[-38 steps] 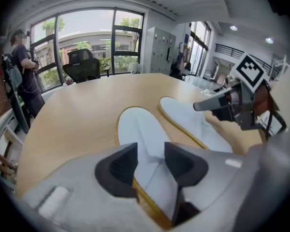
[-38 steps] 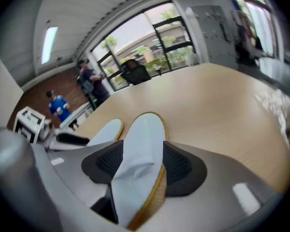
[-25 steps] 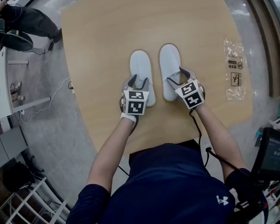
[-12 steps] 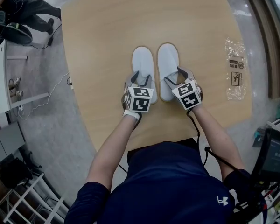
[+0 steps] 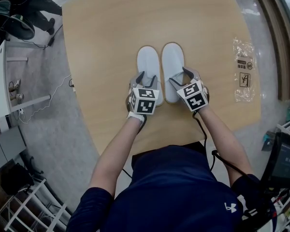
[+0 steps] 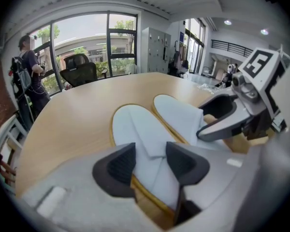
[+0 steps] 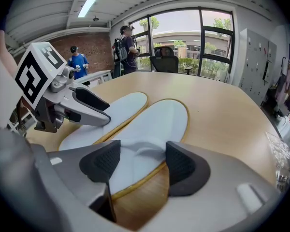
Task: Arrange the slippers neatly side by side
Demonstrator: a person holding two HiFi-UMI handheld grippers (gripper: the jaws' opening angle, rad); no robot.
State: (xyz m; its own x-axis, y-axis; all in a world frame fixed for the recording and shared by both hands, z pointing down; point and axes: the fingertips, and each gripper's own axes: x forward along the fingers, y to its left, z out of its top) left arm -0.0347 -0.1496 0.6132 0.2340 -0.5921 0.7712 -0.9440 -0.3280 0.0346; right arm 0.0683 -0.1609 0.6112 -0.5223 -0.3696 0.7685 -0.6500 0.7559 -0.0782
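We lose the near ends of the left slipper [image 5: 148, 62] and the right slipper [image 5: 173, 59] in the head view, under the marker cubes of the left gripper [image 5: 148, 77] and the right gripper [image 5: 180, 75]. In each gripper view, that gripper's own body covers its slipper's near end. The print on the plastic bag [image 5: 243, 71] is too small for us to read. The picture's edge cuts off the person [image 5: 31, 4] at upper left, and the dark blue shirt [image 5: 179, 192] hides part of the table [image 5: 111, 42].

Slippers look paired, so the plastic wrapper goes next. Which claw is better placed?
Right, probably. The right claw is on the plastic wrapper side, with only bare table between; the left claw would have to reach across the right slipper.
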